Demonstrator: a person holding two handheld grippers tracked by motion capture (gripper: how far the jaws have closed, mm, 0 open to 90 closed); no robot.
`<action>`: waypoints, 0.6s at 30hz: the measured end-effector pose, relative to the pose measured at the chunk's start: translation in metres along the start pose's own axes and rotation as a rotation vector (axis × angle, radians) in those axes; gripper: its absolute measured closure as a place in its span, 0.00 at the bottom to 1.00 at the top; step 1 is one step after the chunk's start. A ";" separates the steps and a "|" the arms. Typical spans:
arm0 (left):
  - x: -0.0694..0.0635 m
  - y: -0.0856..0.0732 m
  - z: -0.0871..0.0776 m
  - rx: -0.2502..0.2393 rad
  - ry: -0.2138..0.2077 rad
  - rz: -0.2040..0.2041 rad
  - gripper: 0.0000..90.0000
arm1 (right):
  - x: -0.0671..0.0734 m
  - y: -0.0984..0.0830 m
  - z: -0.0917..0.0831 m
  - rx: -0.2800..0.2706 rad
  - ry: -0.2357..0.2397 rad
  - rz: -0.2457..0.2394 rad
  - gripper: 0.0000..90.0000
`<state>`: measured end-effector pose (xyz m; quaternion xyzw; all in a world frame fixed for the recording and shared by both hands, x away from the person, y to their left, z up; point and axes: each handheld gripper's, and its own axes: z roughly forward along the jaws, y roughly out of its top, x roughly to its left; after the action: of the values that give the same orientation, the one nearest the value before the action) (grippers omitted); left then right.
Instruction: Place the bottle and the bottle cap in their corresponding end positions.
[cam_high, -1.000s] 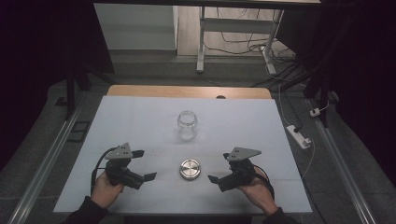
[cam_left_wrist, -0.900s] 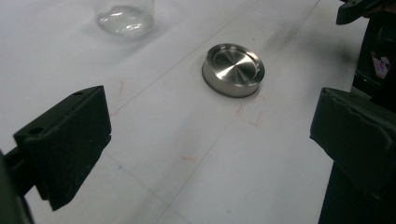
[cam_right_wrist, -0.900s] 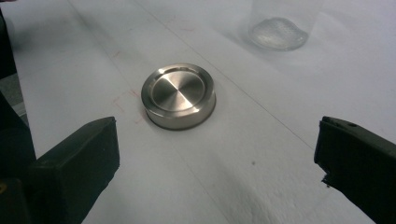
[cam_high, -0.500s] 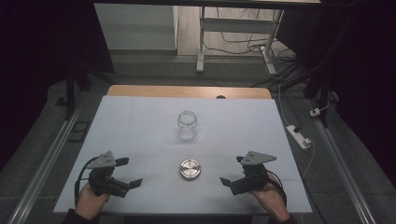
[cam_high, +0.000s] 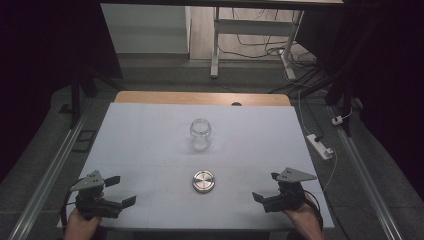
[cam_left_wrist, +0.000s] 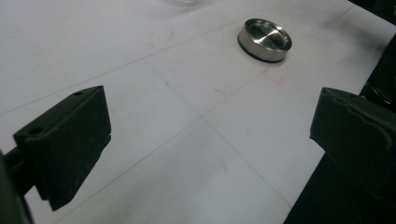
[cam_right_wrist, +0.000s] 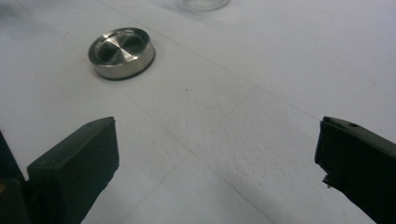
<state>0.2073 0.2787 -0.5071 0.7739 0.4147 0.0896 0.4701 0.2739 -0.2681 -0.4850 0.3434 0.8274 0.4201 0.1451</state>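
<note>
An empty clear glass jar (cam_high: 200, 134) stands upright and lidless at the middle of the white table (cam_high: 150, 145). Its round metal lid (cam_high: 203, 181) lies flat a little nearer to me. My left gripper (cam_high: 121, 190) is open near the front left corner, well left of the lid. My right gripper (cam_high: 266, 186) is open near the front right, well right of the lid. In the left gripper view the lid (cam_left_wrist: 264, 39) lies far beyond the wide-apart jaws of that gripper (cam_left_wrist: 210, 116). The right gripper (cam_right_wrist: 215, 140) shows the same, with the lid (cam_right_wrist: 122, 52) and the jar's base (cam_right_wrist: 201, 3) ahead.
A wooden strip (cam_high: 200, 97) runs along the table's far edge. A white power strip (cam_high: 320, 145) with a cable lies on the floor to the right. Metal rails (cam_high: 45, 180) flank the table, and a stand (cam_high: 216, 45) with cables is beyond it.
Both grippers have drawn back from beside the lid toward the near edge and outward to the table's corners. Jar and lid have not moved.
</note>
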 end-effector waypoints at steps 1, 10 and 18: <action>0.000 -0.002 -0.001 0.000 0.002 -0.005 0.00 | -0.001 -0.002 -0.002 -0.001 -0.008 0.005 0.00; 0.002 -0.012 -0.012 -0.004 0.038 -0.031 0.00 | -0.010 -0.020 -0.019 0.000 -0.063 0.051 0.00; 0.007 -0.022 -0.019 -0.003 0.052 -0.063 0.00 | -0.013 -0.032 -0.028 0.006 -0.089 0.077 0.00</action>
<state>0.1893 0.3007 -0.5157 0.7570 0.4509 0.0956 0.4631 0.2543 -0.3074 -0.4941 0.3936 0.8077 0.4070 0.1643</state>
